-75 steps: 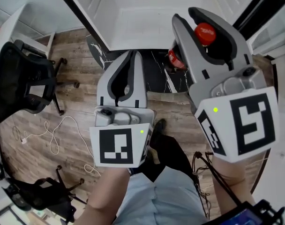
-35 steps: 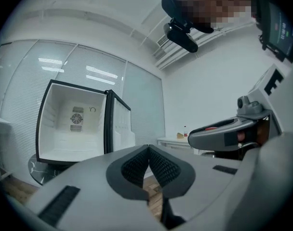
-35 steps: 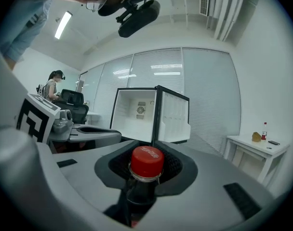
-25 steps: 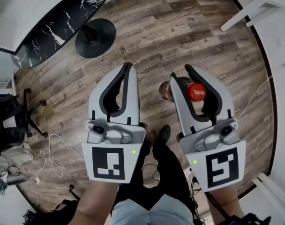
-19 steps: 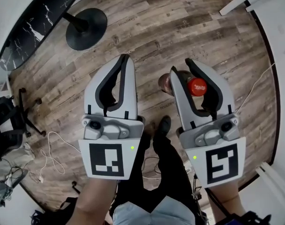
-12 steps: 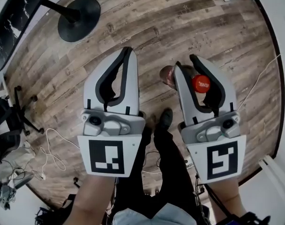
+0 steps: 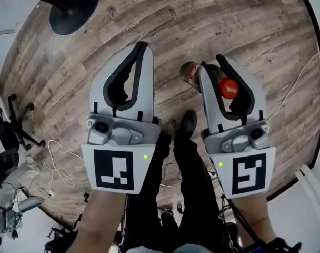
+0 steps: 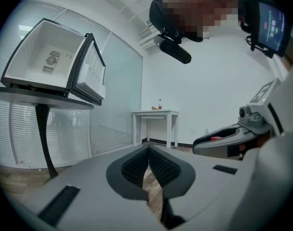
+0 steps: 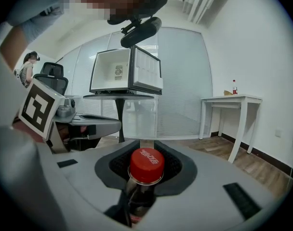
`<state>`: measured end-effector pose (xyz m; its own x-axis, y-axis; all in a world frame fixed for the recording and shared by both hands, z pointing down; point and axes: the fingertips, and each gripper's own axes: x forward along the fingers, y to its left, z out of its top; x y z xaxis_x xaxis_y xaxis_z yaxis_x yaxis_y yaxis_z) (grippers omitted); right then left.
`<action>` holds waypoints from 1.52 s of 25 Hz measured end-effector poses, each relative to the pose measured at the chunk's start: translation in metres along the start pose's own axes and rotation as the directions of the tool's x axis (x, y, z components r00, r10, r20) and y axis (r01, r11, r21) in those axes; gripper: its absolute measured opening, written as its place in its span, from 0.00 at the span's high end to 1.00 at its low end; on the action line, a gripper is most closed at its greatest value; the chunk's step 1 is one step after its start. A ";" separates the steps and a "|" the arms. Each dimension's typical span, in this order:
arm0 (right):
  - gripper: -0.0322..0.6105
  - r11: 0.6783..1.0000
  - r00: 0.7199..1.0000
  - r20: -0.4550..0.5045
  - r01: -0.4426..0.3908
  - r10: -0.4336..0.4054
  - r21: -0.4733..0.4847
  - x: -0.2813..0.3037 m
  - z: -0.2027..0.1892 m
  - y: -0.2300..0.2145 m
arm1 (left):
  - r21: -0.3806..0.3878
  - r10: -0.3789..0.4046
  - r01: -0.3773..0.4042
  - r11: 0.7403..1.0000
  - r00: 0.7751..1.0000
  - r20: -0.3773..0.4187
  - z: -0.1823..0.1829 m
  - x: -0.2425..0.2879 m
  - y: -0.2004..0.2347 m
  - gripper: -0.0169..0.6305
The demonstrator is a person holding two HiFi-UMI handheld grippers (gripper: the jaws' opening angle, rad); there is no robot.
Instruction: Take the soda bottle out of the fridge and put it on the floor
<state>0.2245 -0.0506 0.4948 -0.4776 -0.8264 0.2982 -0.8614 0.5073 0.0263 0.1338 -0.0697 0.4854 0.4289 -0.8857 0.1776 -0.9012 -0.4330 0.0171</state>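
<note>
Soda bottle (image 7: pixel 228 88) now over wooden floor (image 7: pixel 244 25)

Wood-plank floor (image 7: pixel 165 20): round black table base (image 7: pixel 73 12) top left, white cable (image 7: pixel 60 167) left.

A wood-plank floor (image 7: pixel 228 20) holds a white table (image 9: pixel 231 99) and seemingly an office chair (image 9: pixel 54 82).

**Cam setup: one head, two jaw-mounted**

Head view: above, looking steeply down onto left gripper (image 7: pixel 142 49) and right gripper (image 7: pixel 212 67) over the floor (image 7: pixel 202 15). Gripper views: close behind own jaws, facing out along them. Both share the fridge (image 8: pixel 45 57) and white table (image 8: pixel 156 113) ahead; each catches the other gripper alongside.
</note>
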 end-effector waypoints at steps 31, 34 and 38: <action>0.79 0.997 0.992 -0.105 0.070 -0.066 0.035 0.028 -0.231 -0.018 | -0.014 -0.094 0.093 0.996 0.990 -0.107 -0.191 0.034 -0.037 0.95; 0.79 0.996 0.990 -0.120 0.077 -0.071 0.044 0.031 -0.250 -0.018 | -0.011 -0.111 0.110 0.994 0.985 -0.129 -0.205 0.034 -0.041 0.96; 0.79 0.995 0.987 -0.141 0.084 -0.076 0.049 0.033 -0.274 -0.019 | 0.000 -0.133 0.135 0.991 0.980 -0.148 -0.219 0.035 -0.047 0.96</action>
<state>0.2721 -0.0206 0.7652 -0.3811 -0.8200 0.4271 -0.9060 0.4233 0.0042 0.1776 -0.0431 0.7065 0.5313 -0.7854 0.3175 -0.8352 -0.5484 0.0410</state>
